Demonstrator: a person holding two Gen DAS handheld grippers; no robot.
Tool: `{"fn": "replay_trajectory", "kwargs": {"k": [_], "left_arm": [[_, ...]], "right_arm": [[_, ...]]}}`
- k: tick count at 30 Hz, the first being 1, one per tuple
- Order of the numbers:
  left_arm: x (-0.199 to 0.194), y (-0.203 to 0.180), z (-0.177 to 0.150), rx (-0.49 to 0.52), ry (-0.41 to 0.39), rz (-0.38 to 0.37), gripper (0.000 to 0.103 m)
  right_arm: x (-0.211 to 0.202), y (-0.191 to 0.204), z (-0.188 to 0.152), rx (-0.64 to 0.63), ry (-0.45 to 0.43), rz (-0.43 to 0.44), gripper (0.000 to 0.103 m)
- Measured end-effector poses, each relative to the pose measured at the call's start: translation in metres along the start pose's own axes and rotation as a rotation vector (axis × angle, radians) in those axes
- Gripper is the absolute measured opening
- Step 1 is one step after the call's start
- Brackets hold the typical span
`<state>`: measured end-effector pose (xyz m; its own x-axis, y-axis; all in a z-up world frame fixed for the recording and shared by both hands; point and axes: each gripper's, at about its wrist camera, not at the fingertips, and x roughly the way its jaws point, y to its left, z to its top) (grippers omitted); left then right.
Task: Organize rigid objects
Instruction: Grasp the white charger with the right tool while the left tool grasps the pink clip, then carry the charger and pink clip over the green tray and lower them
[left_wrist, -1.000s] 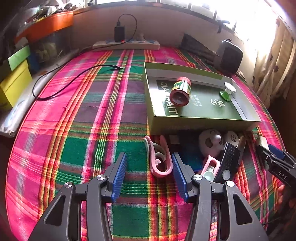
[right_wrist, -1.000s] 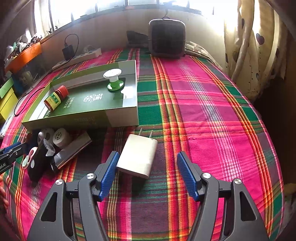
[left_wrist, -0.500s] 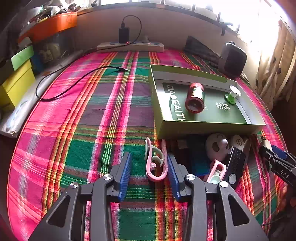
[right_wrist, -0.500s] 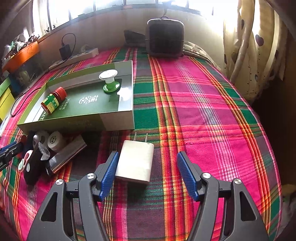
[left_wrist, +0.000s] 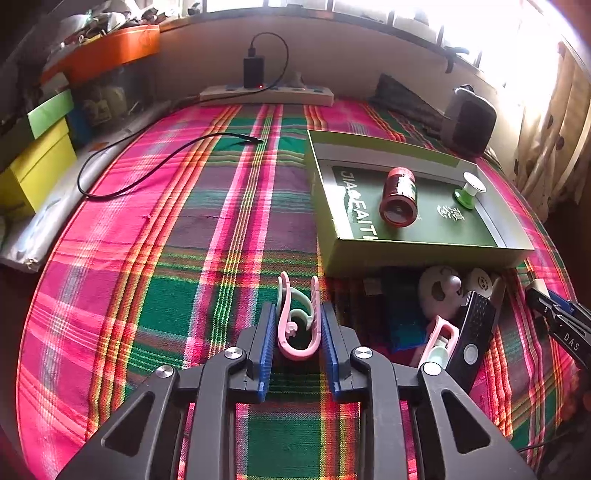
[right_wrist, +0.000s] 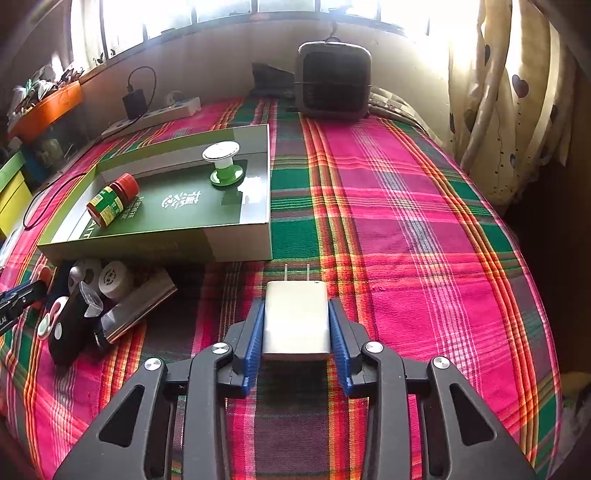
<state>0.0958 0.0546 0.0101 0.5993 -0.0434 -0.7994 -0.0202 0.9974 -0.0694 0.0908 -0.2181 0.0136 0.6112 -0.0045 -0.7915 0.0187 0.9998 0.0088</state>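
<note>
A pink and mint clip (left_wrist: 295, 352) lies on the plaid cloth between the blue pads of my left gripper (left_wrist: 297, 309). The jaws are closing and the pads press on both its sides. In the right wrist view a white plug charger (right_wrist: 296, 321), prongs pointing away, sits between the pads of my right gripper (right_wrist: 295, 302), whose jaws are also closing onto its sides. Just beyond stands a green box tray (left_wrist: 417, 254) (right_wrist: 159, 247). It holds a red-capped bottle (left_wrist: 399, 195) lying on its side and a green and white spool (left_wrist: 469, 192).
A pile lies in front of the tray: a black remote (left_wrist: 471, 339), white round pieces (left_wrist: 439, 291), another pink clip (left_wrist: 437, 339) and a silver bar (right_wrist: 136, 310). A power strip (left_wrist: 266, 94), a loose black cable (left_wrist: 147, 166) and a black speaker (right_wrist: 334, 79) are at the back.
Both grippers' jaws have come in from wide open. The left pads now touch the pink clip and the right pads touch the charger, which has been squared up between them.
</note>
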Motion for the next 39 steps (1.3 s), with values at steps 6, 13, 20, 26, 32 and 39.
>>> {"fn": "replay_trajectory", "kwargs": {"k": [6,13,20,26,32,39], "left_arm": [[0.000,0.000,0.000,-0.001,0.000,-0.001,0.023],[0.000,0.000,0.000,-0.002,0.000,-0.002,0.023],[-0.004,0.002,0.001,-0.013,-0.003,-0.019,0.023],[-0.018,0.000,0.010,-0.001,-0.036,-0.033,0.023],[-0.030,-0.006,0.021,0.019,-0.063,-0.056,0.023],[-0.035,-0.012,0.038,0.041,-0.083,-0.086,0.023]], "right_arm": [[0.000,0.000,0.000,0.000,0.000,0.001,0.035],[0.000,0.000,0.000,0.001,0.000,0.002,0.035],[-0.001,0.000,0.000,-0.002,0.000,0.005,0.035],[-0.008,-0.002,0.004,-0.001,-0.013,0.015,0.035],[-0.017,-0.003,0.013,-0.004,-0.035,0.030,0.035],[-0.027,0.002,0.029,-0.027,-0.059,0.056,0.035]]}}
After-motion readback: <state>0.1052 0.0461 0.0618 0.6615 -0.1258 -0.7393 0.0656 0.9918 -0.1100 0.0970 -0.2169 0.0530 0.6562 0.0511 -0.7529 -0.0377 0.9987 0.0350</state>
